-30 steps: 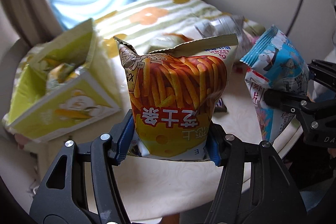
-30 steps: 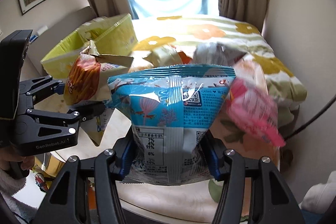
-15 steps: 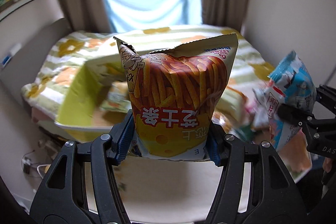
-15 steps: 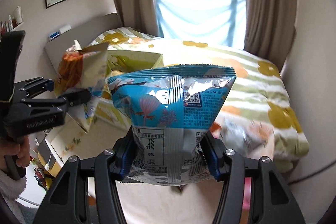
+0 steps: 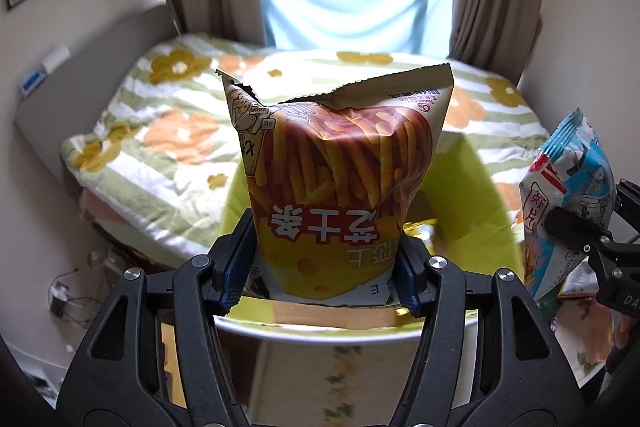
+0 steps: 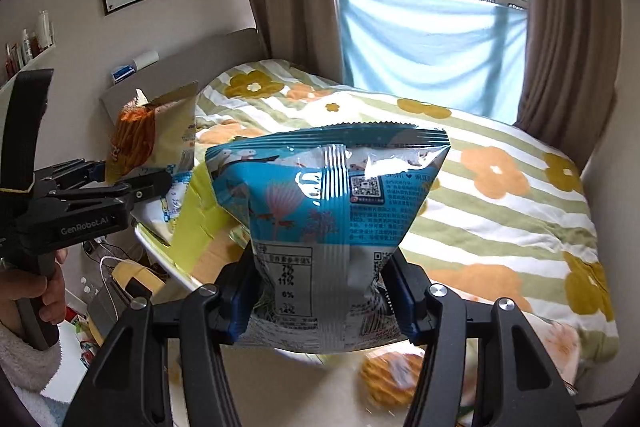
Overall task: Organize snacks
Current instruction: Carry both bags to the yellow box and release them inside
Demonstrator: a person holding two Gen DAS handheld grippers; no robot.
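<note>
Two bags in transit, neither stowed. Left wrist: left gripper [image 5: 326, 275] clamps the orange stick-snack bag [image 5: 340, 183] above the yellow-green box [image 5: 472, 219], blue bag at 3 o'clock. Right wrist: right gripper [image 6: 320, 301] clamps the blue bag [image 6: 326, 223]; box at 9 o'clock; one waffle-print packet [image 6: 394, 377] remains at 5 o'clock.

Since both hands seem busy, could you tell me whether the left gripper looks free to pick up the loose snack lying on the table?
Probably not: the left gripper is shut on the fries bag, so its fingers are occupied. The loose snack lies below the right gripper, itself holding the blue bag.
</note>
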